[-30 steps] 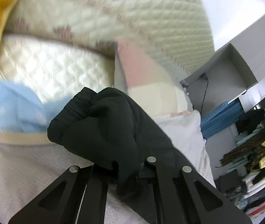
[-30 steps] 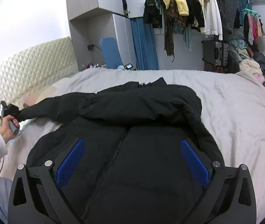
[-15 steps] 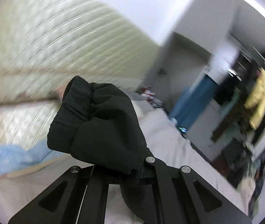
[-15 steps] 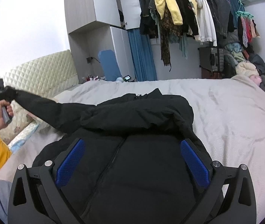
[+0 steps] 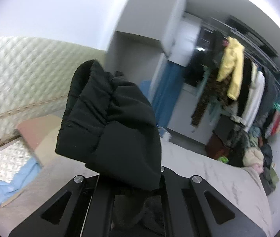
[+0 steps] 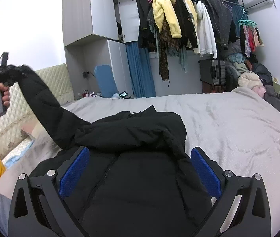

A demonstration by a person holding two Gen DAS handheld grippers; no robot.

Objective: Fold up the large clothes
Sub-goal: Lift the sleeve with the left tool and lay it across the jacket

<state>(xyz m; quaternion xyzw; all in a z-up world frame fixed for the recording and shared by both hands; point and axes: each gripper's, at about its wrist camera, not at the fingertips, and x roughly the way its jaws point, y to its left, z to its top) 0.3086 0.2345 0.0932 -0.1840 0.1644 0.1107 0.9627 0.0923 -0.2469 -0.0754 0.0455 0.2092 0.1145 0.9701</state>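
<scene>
Your right gripper [image 6: 140, 174] has its blue-padded fingers [image 6: 74, 171] spread wide with nothing between them, poised just above the body of the black puffer jacket [image 6: 140, 177], which lies front-up, zipper showing, on the grey bedspread [image 6: 228, 122]. Your left gripper [image 5: 129, 179] is clamped on the cuff of the sleeve [image 6: 47, 106], lifted high over the jacket's left side so the sleeve stretches taut up from the shoulder. By the look of it, you are at the sleeve-fold step: the next move seems to call for carrying that cuff across the chest and laying it flat, with the right gripper free to press the body down so it does not drag along. Mind the bulk at the hood and collar [image 6: 143, 126], bunched in a thick ridge just beyond your right fingers; the sleeve may ride up on it. You have open bedspread to the right and beyond the jacket. On the left, the bed edge and quilted headboard [image 6: 59, 83] sit near your raised hand, and the crowded clothes rail [image 6: 189, 19] stands well apart at the far wall.
</scene>
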